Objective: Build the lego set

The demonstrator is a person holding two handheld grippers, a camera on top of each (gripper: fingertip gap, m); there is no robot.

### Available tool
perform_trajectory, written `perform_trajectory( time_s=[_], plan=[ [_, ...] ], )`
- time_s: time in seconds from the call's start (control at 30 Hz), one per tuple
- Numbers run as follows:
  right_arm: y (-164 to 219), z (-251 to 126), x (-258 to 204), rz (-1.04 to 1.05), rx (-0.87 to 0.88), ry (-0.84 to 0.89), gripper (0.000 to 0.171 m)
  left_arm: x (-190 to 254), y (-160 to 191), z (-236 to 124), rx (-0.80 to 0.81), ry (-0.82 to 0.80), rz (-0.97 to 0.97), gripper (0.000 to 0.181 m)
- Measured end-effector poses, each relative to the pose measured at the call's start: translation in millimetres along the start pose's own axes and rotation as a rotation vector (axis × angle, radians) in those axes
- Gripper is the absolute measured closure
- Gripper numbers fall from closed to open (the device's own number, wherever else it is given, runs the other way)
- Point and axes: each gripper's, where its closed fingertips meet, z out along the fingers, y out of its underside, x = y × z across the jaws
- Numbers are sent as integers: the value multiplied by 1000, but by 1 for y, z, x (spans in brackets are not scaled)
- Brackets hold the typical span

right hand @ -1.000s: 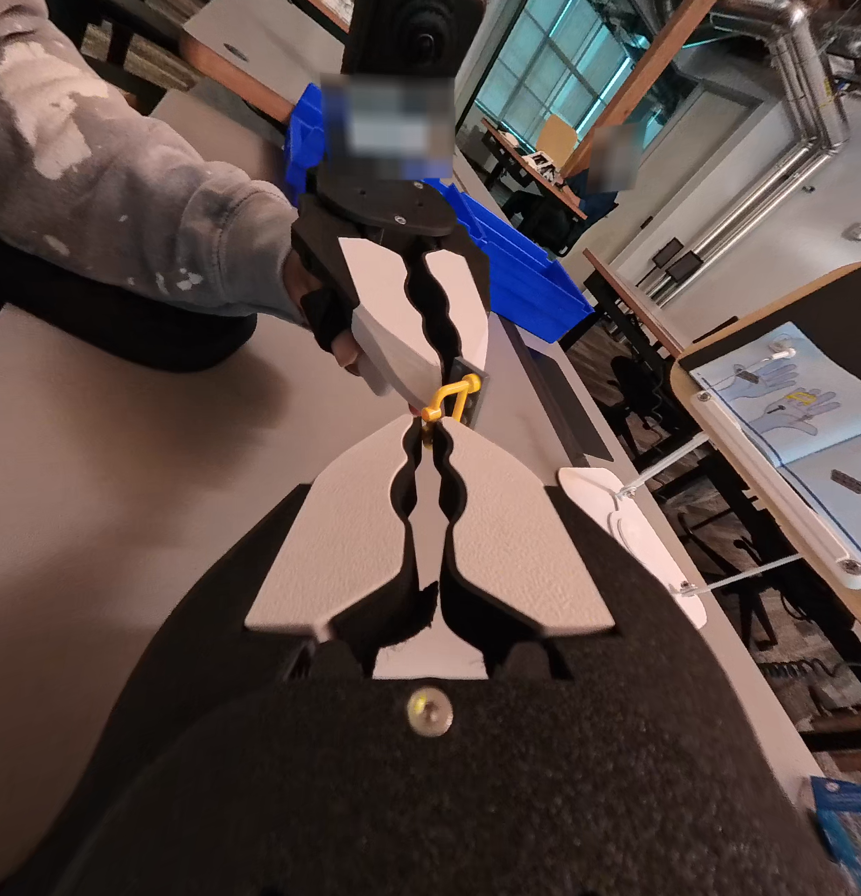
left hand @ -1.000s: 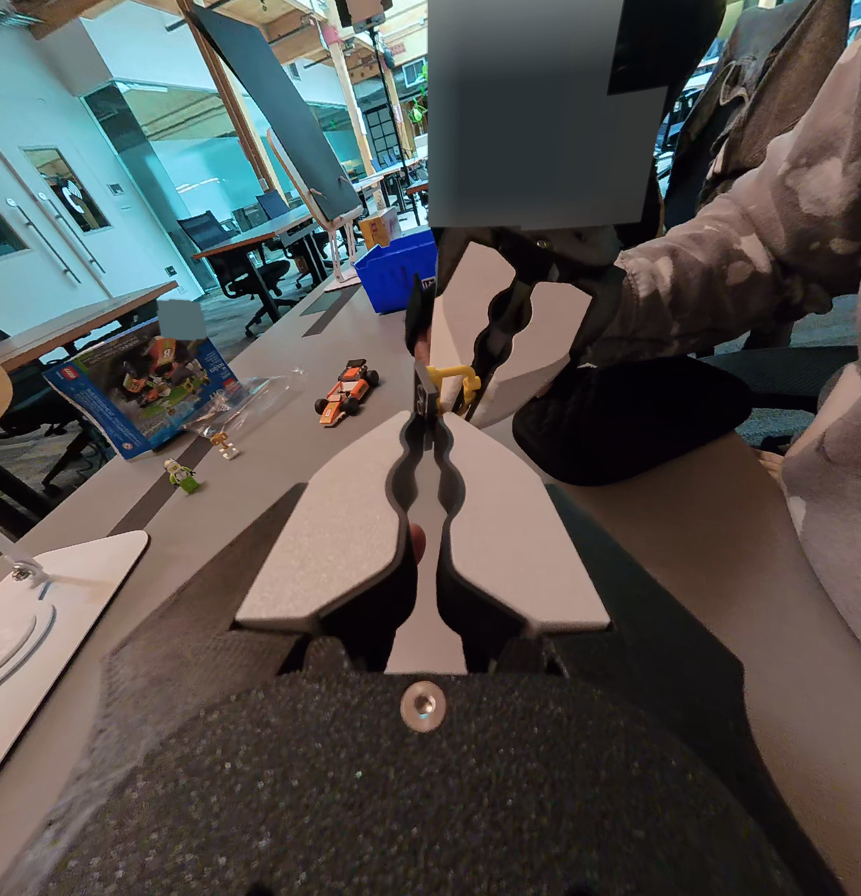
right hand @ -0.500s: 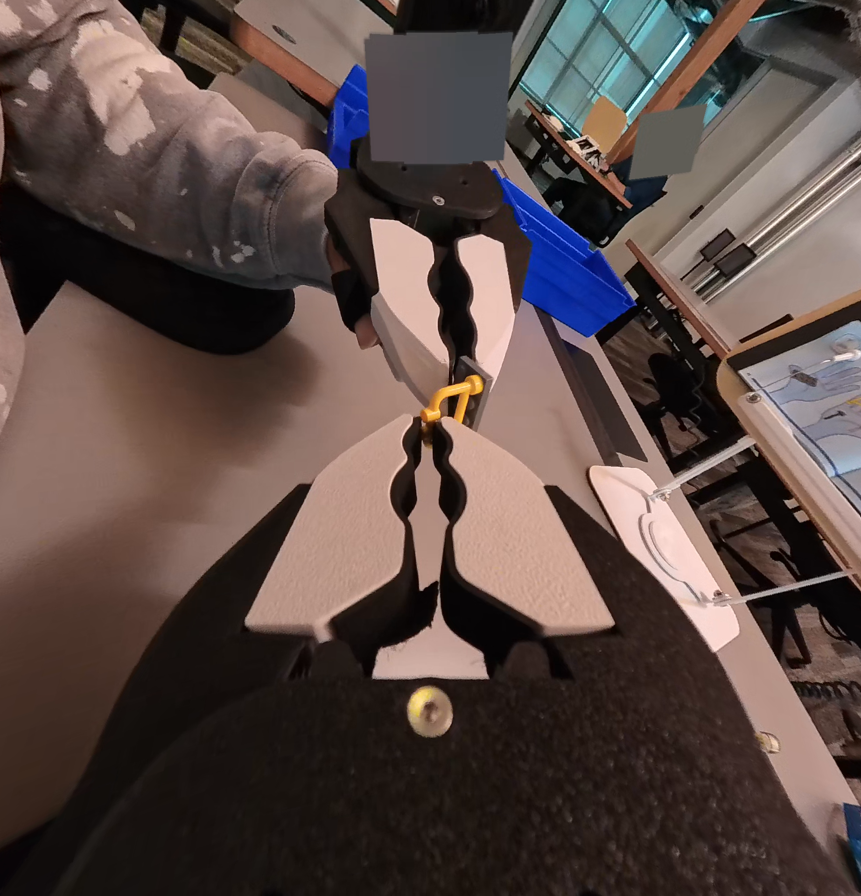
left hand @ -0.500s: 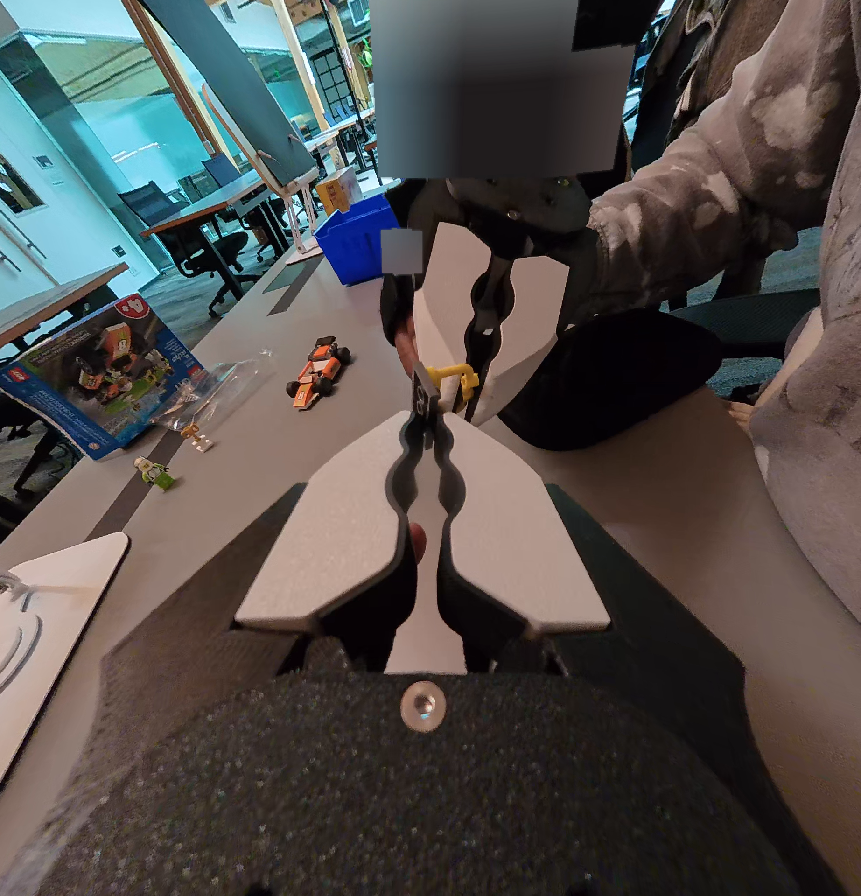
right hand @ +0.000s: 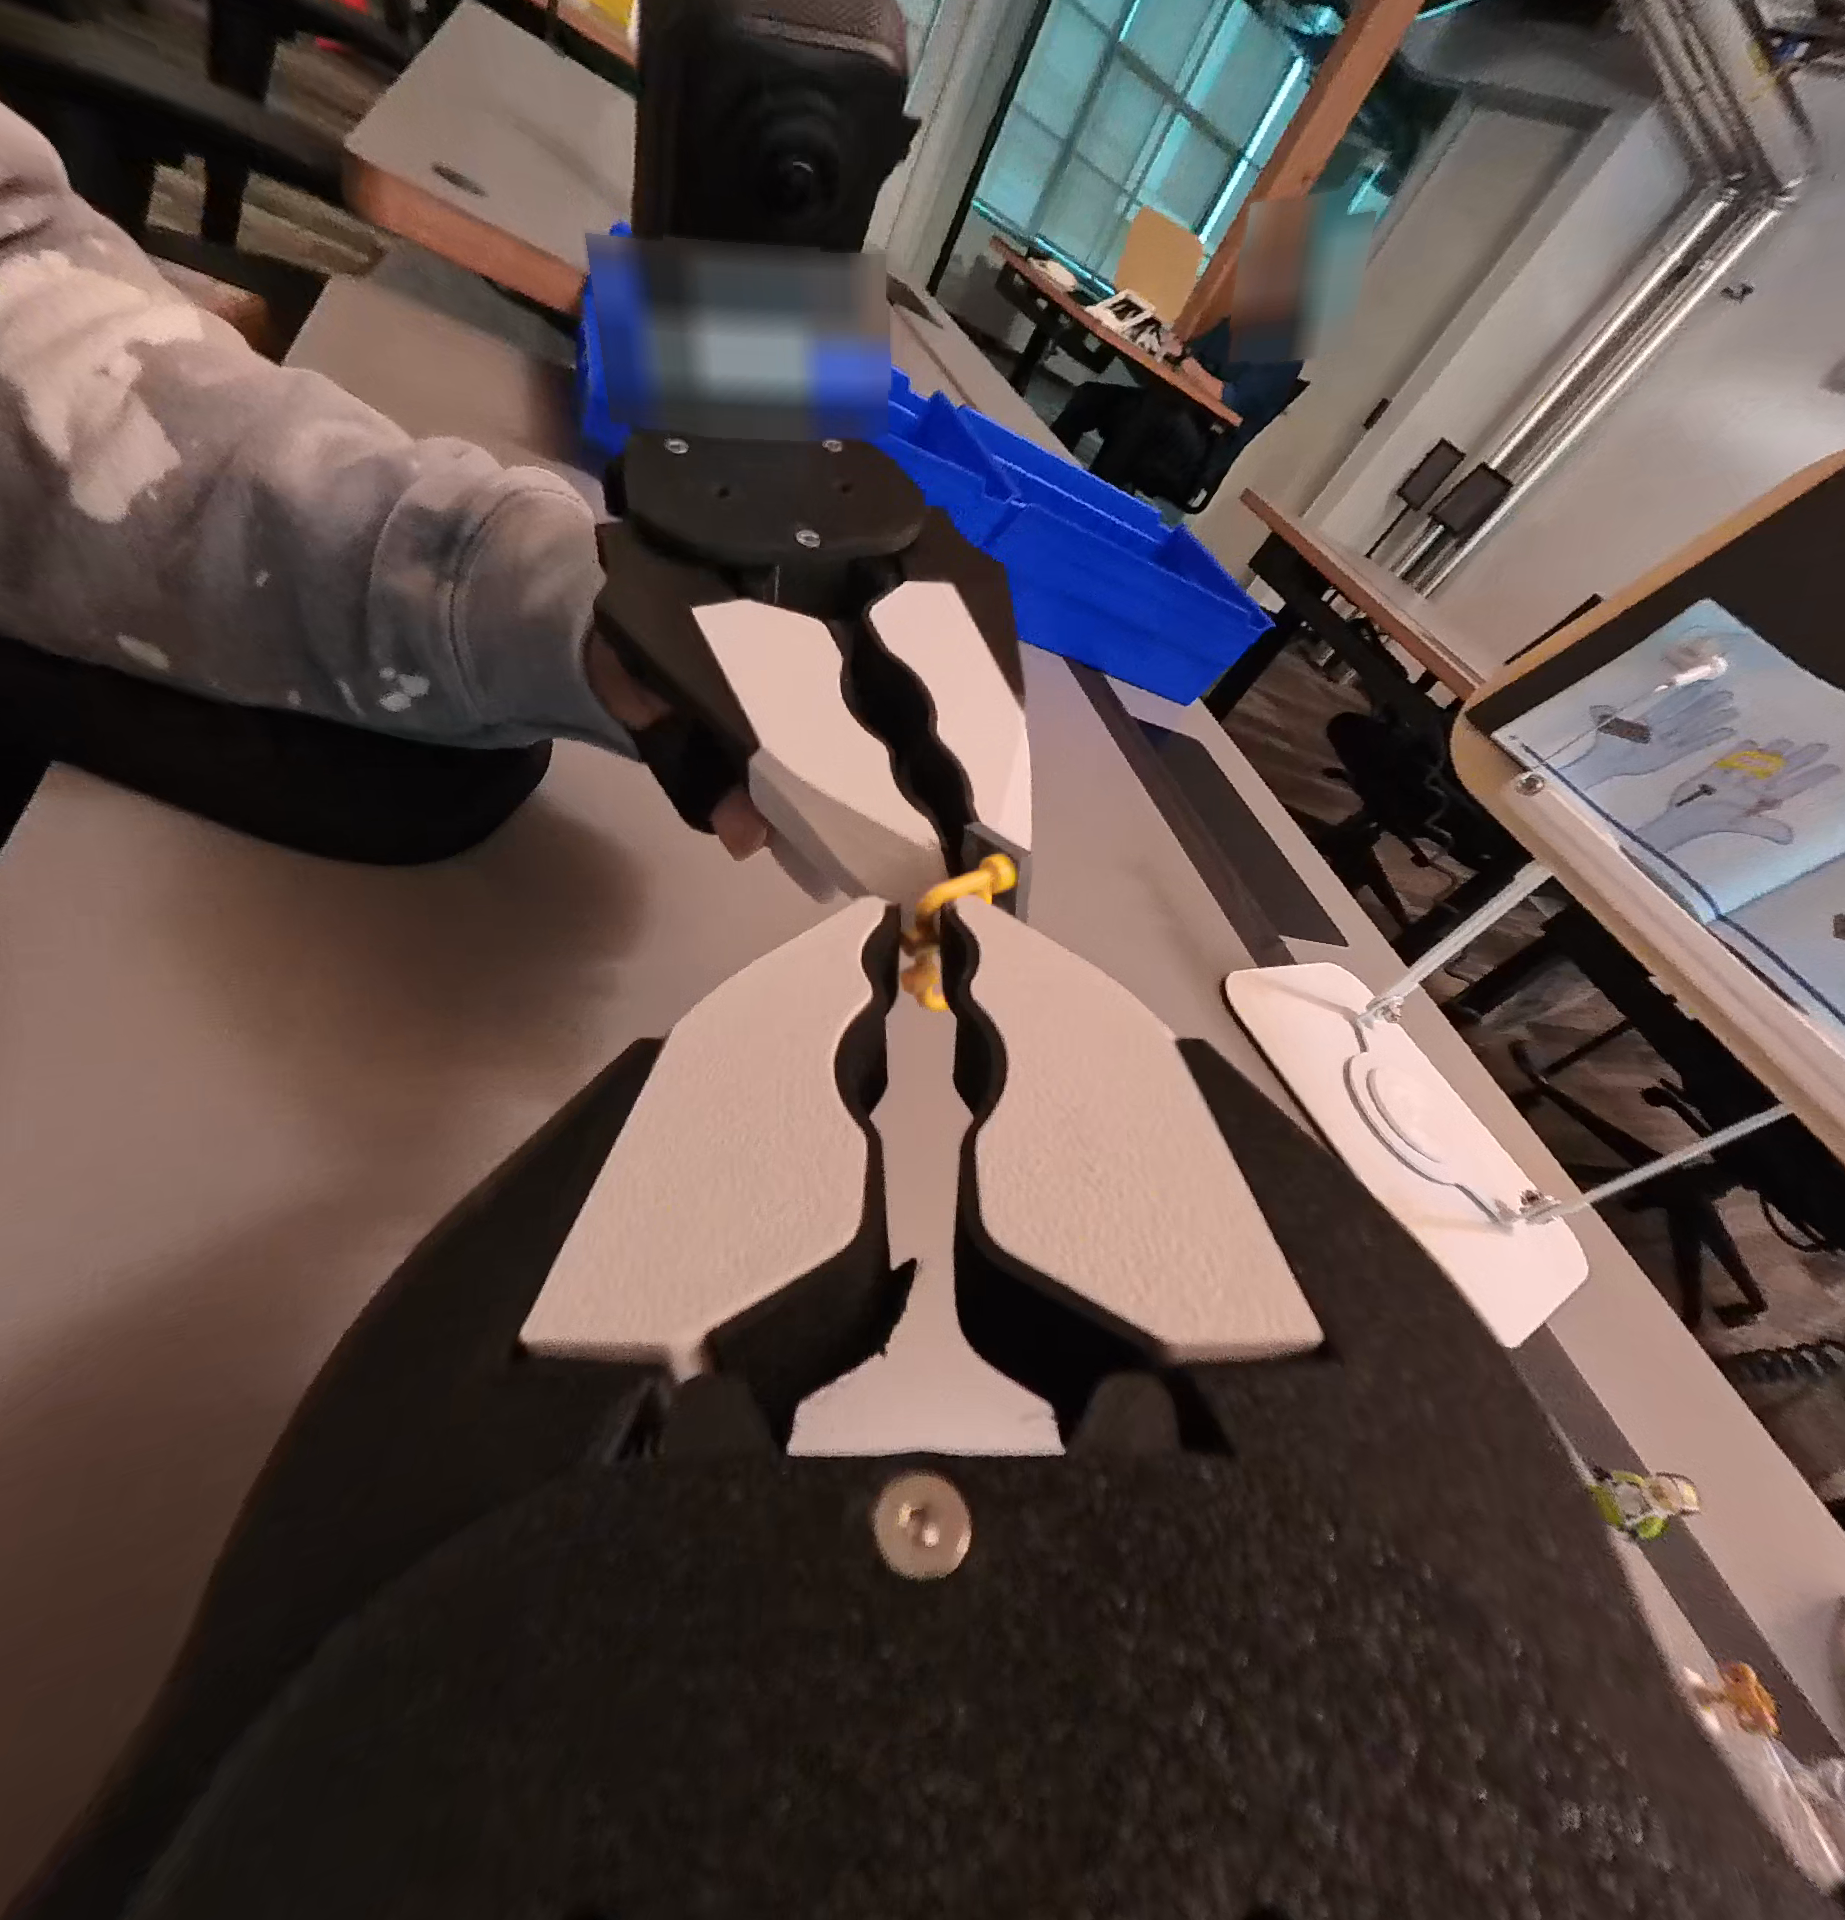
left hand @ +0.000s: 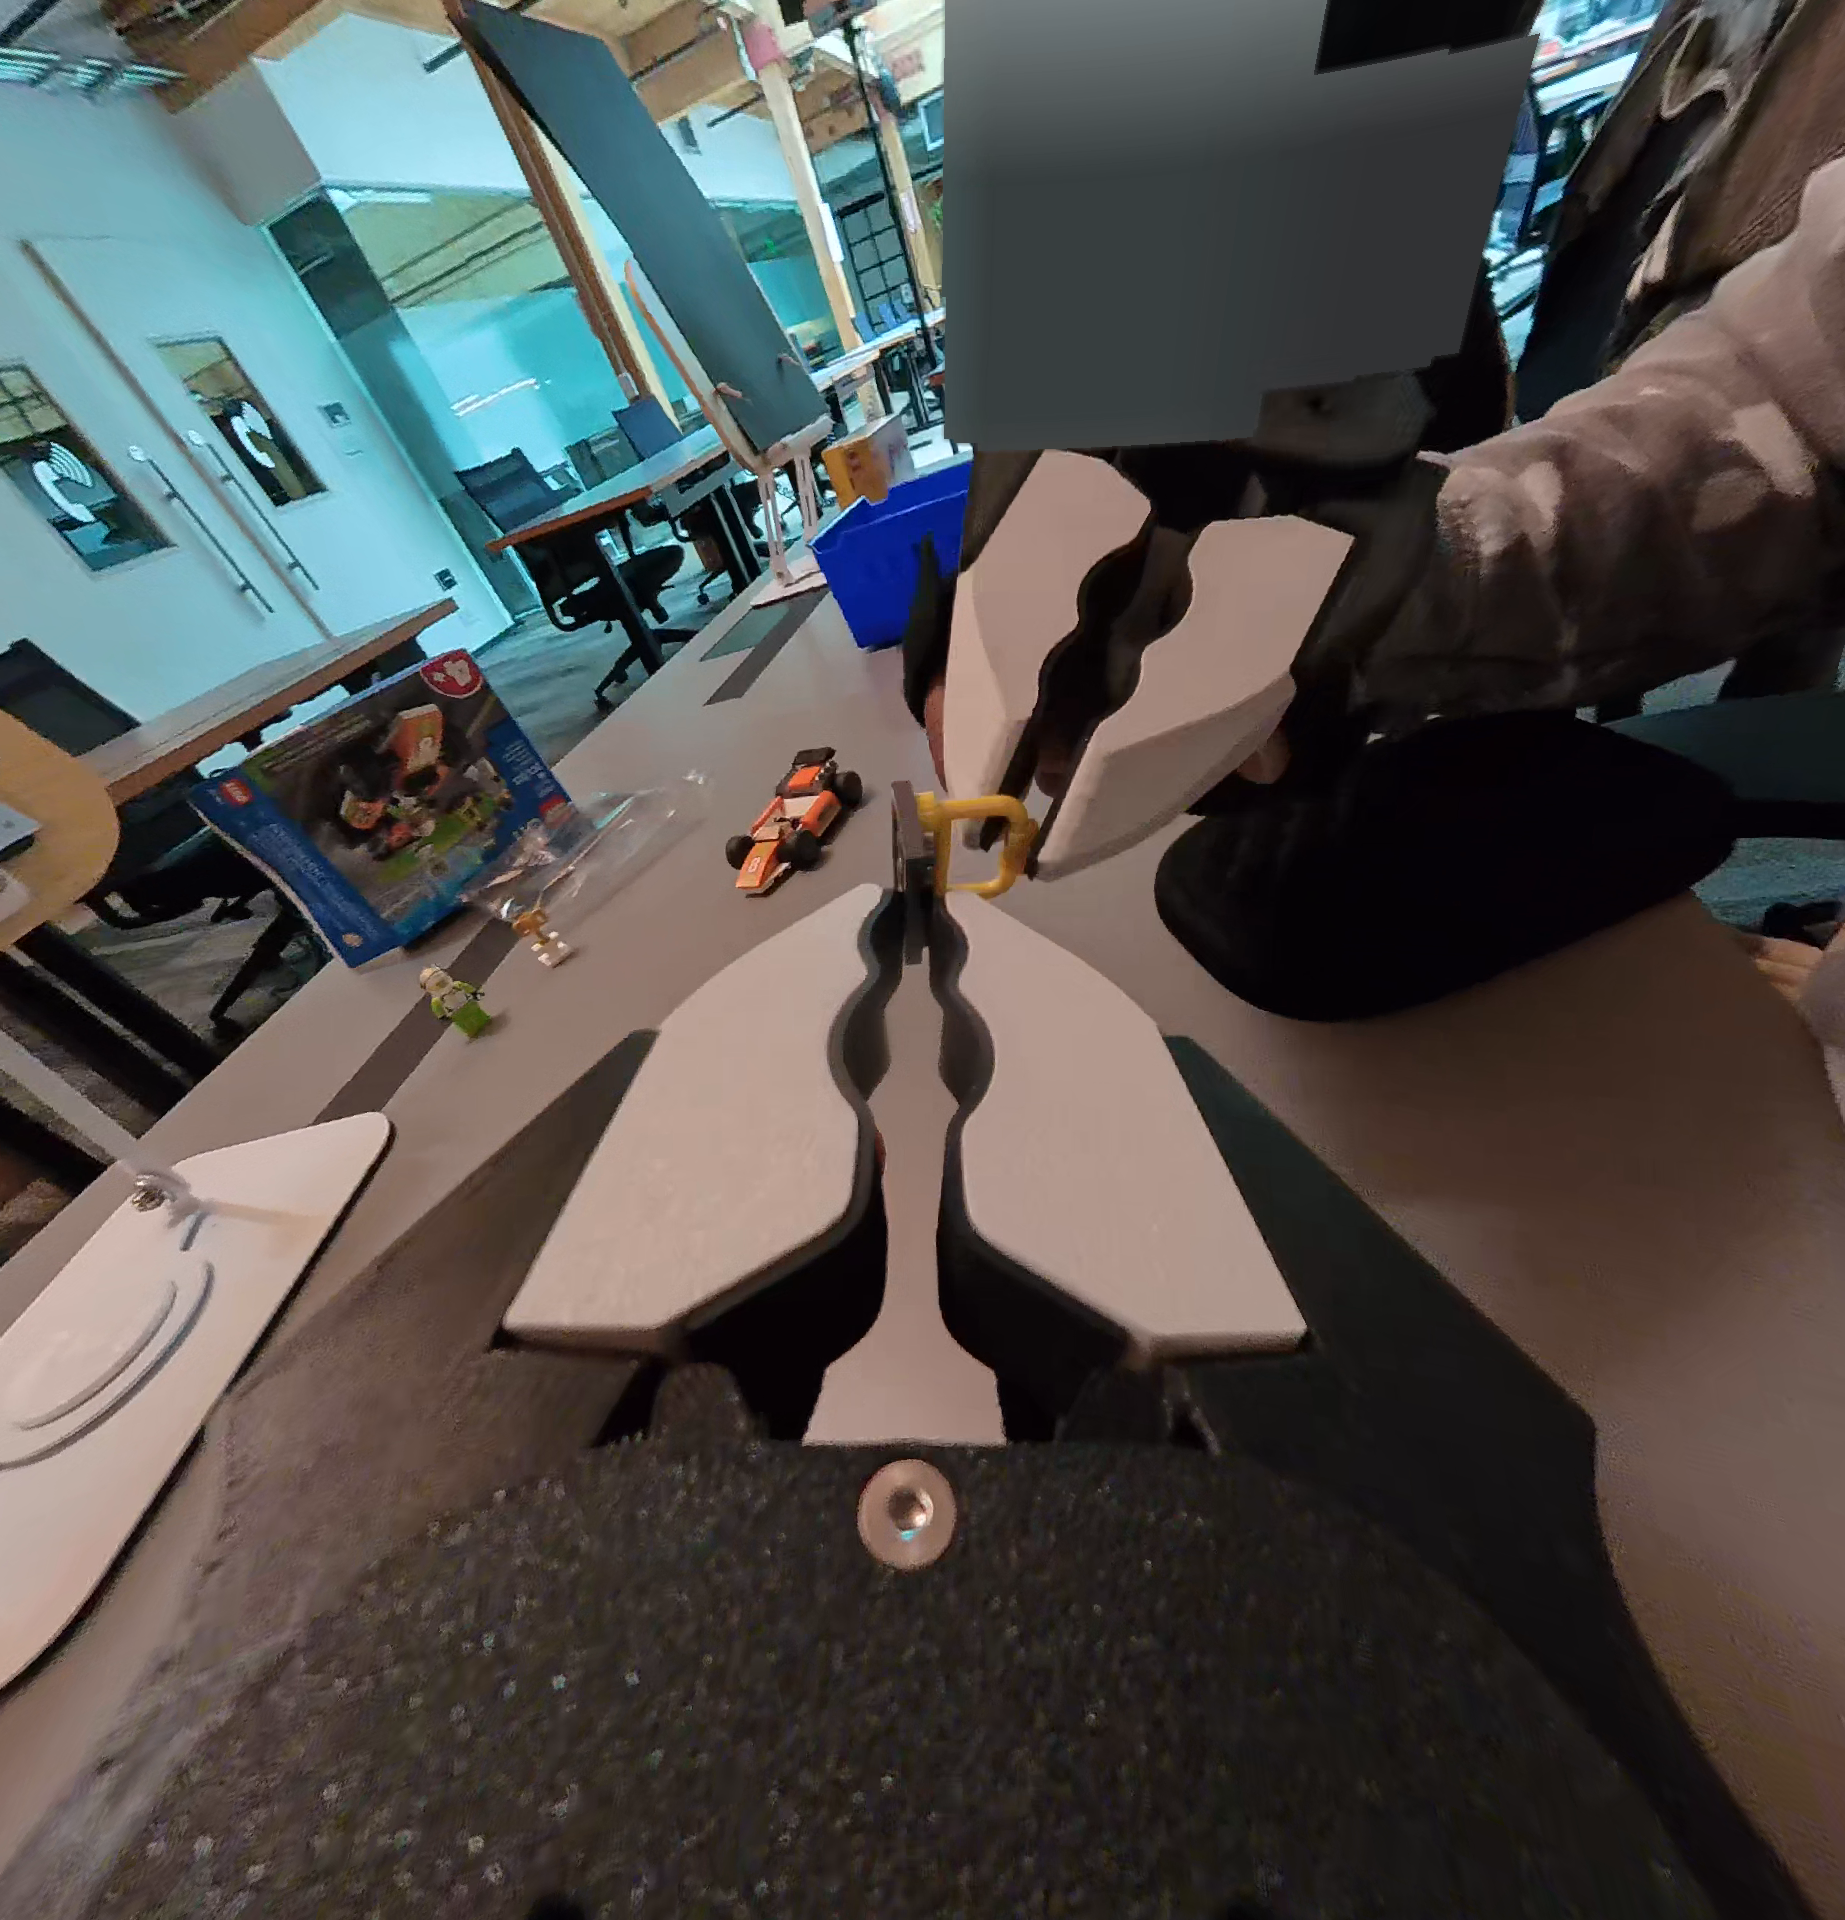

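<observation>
The left tongs (left hand: 913,904) were closed on a thin dark grey plate (left hand: 905,847), which was held upright at the tips above the grey desk (left hand: 1417,1195). The right tongs (right hand: 923,920) were closed on a yellow handle piece (right hand: 923,961), pinched between the tips. The two tongs were pointed at each other with their tips nearly meeting, and the yellow handle piece was seen touching the face of the dark grey plate; whether it was fully seated could not be told. Beyond the left tongs and to their left, an orange toy car (left hand: 793,821) was seen on the desk. Further left lay a clear plastic bag (left hand: 596,842), a blue set box (left hand: 378,810), a small tan piece (left hand: 544,930) and a green-and-white minifigure (left hand: 459,1000). A blue bin (right hand: 1084,561) stood beyond the left tongs, well apart from the pieces.
</observation>
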Motion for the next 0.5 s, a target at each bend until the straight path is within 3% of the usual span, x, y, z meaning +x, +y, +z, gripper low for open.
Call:
perform_trajectory(
  time_s=[0.33,0.5],
  plan=[
    [3,3,-2,60,-16,-24,166,2,5,-1,-49,-11,54,176],
    [7,3,7,93,-31,28,165,-5,7,3,-14,-17,-99,176]
  ],
)
